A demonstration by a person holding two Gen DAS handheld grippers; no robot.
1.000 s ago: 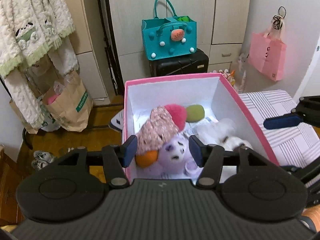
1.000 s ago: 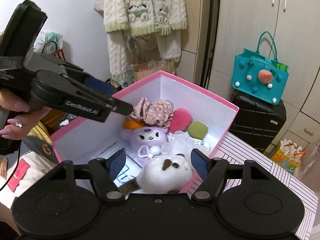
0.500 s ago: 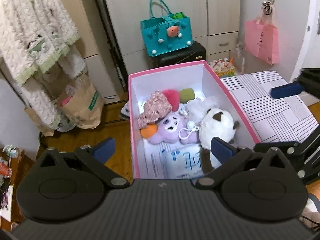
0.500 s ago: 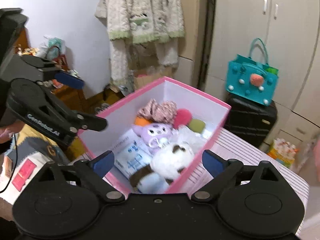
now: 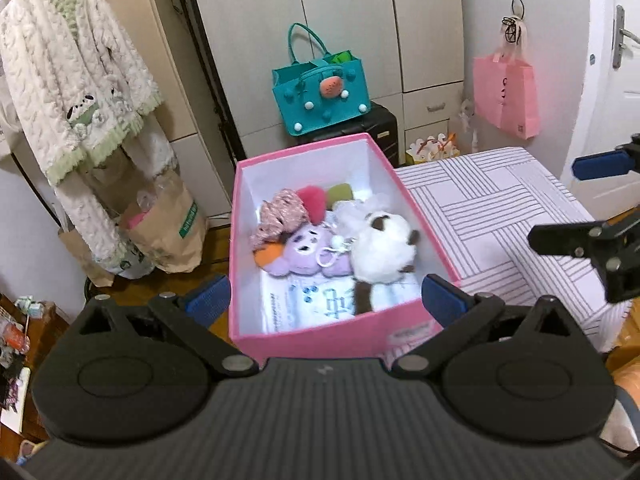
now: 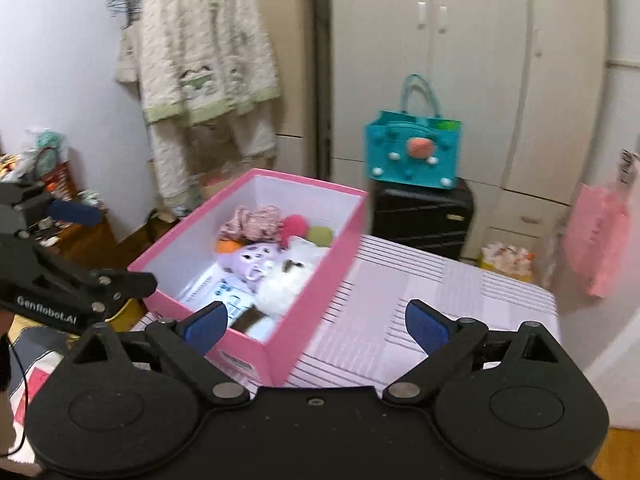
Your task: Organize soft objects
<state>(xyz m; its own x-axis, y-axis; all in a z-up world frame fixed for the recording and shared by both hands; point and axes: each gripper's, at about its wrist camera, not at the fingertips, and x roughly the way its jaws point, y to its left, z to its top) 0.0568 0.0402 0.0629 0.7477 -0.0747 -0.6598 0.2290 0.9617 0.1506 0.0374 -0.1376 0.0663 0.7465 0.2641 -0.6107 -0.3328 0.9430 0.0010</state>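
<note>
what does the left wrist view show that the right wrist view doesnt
Only the left wrist view: a brown paper bag on the floor and a door handle. Only the right wrist view: the cluttered shelf at far left. Both share the pink box holding the white plush and purple plush, the teal bag, the striped tabletop and the hanging cream pyjamas.

We see both claws drawn back from the pink box (image 5: 320, 344), which now lies ahead of them rather than under them. The left claw (image 5: 325, 300) has spread wide, away from the purple plush toy (image 5: 308, 246) it straddled a second ago. The right claw (image 6: 316, 326) has opened too, nothing between its pads, the white plush toy (image 6: 286, 282) now ahead of its left pad.
</note>
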